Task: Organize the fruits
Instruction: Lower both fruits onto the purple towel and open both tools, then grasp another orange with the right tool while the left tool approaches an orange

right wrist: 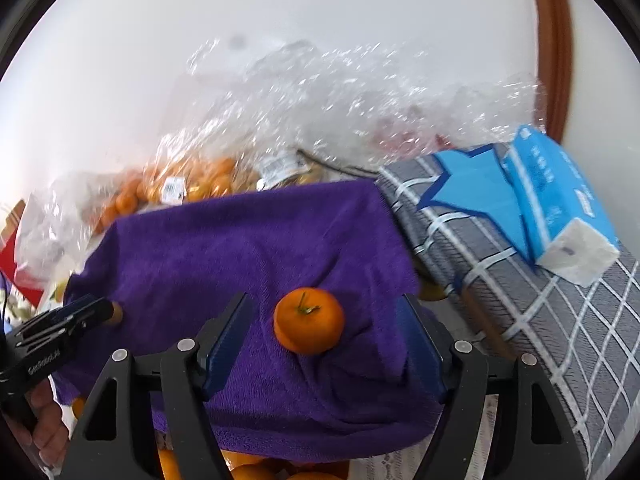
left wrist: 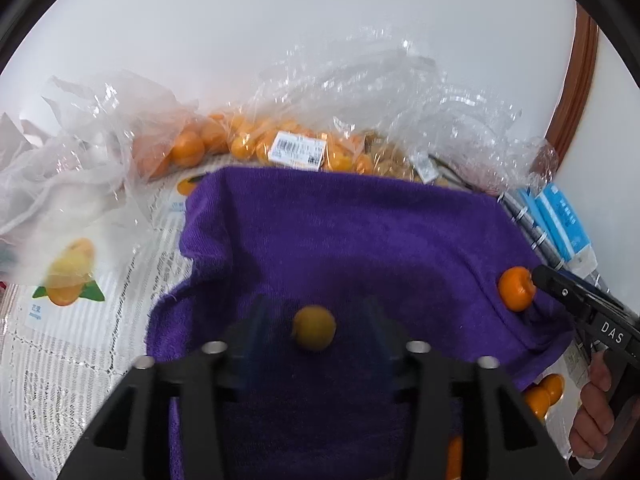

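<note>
- Your right gripper [right wrist: 320,344] has its two blue-padded jaws spread wide, and the round orange mandarin with a short green stem [right wrist: 309,320] lies between them on the cloth; neither pad touches it.
- Your left gripper [left wrist: 314,332] also has its jaws apart, and the small round yellow-orange fruit [left wrist: 314,327] sits in the gap between them; the pads are blurred, but they do not seem to press on it.
- Both fruits rest on the purple terry towel [left wrist: 340,240], which is draped over something raised, so that its edges hang down on the sides.
- In the left wrist view you see the mandarin at the right edge of the towel, just in front of the right gripper's tip, and fingers of your hand [left wrist: 596,412] around that gripper's handle.
- Below the hanging edge of the towel, more orange mandarins [right wrist: 248,468] are partly visible.
- Behind the towel lies a clear plastic bag full of small orange fruits with a white barcode label [left wrist: 298,150], and beside it crumpled clear plastic film [left wrist: 400,92].
- To the left of the towel, a white lace tablecloth [left wrist: 60,360] carries a frosted plastic bag with a printed mango picture [left wrist: 70,276].
- To the right, a blue pack of white paper tissues [right wrist: 560,200] lies on a grey cloth with white check lines [right wrist: 560,320].
</note>
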Demonstrator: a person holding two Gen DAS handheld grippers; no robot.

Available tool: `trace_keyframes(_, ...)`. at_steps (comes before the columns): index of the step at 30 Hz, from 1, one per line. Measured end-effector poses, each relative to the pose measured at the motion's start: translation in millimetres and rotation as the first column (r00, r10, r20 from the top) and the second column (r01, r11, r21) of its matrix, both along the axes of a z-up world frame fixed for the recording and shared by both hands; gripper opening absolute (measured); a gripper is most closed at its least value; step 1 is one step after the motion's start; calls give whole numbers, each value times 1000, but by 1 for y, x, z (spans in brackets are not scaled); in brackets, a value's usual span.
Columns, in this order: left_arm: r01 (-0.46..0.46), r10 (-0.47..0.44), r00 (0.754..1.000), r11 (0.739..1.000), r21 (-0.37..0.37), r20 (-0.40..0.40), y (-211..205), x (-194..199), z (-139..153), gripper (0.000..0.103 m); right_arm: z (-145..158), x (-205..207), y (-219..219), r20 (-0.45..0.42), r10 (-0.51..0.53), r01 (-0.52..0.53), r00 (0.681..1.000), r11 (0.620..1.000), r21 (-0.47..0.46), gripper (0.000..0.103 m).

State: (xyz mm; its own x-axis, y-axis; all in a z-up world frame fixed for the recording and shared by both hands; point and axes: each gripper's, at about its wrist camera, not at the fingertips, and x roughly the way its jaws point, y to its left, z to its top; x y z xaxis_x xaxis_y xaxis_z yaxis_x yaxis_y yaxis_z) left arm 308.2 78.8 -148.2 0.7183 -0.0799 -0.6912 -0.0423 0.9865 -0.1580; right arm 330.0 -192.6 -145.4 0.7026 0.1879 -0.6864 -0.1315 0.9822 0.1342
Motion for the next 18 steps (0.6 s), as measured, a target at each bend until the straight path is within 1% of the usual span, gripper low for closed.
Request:
trace_keyframes(5, -6, 8, 998, 1000, -19, 65, 1, -9, 11, 52, 8, -9, -7, 37, 9, -10, 999, 1000, 29, 74)
trace_keyframes(8, -21, 24, 996, 999, -25, 90, 2, -12, 14, 52, 16, -18, -10, 49, -4, 3, 999, 1000, 24, 74)
trace_keyframes(10, -19, 22, 994, 999, -26, 108, 3, -13, 16, 52, 22, -30, -15, 68, -7, 5, 998, 999, 32, 74)
trace_keyframes(12, -20, 23, 992, 999, -30, 124, 4, -16, 18, 52, 26, -43, -17, 84, -25, 24, 996, 1000, 19, 74)
trace_keyframes(15, -41, 46, 986, 998, -38, 159, 6, -19, 21, 52, 27, -57, -19, 60, -19, 19, 998, 1000, 9, 74)
trace_keyframes(18, -43, 52, 984, 997, -57, 173, 9, -21, 23, 52, 22, -71, -23, 34, -16, 16, 999, 1000, -3, 68)
